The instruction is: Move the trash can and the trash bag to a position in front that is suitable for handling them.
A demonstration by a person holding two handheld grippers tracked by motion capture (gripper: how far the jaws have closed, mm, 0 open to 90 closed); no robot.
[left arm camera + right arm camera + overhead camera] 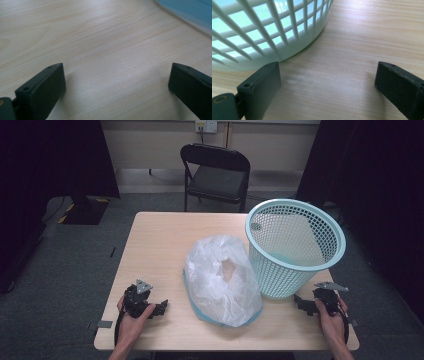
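A light blue mesh waste basket (295, 246) stands upright on the right half of the wooden table (155, 240). A crumpled translucent white plastic bag (223, 279) with a blue edge lies beside it at the table's middle front. My left gripper (162, 309) rests on the table near the front left, open, pointing toward the bag, whose blue edge (190, 12) shows at the top right of the left gripper view. My right gripper (299, 301) rests at the front right, open, its jaws empty, just beside the basket's base (262, 30).
A black folding chair (216, 175) stands behind the table's far edge. Dark curtains hang at both sides. A black stand base (80, 210) sits on the grey carpet at the left. Bare tabletop stretches across the far left.
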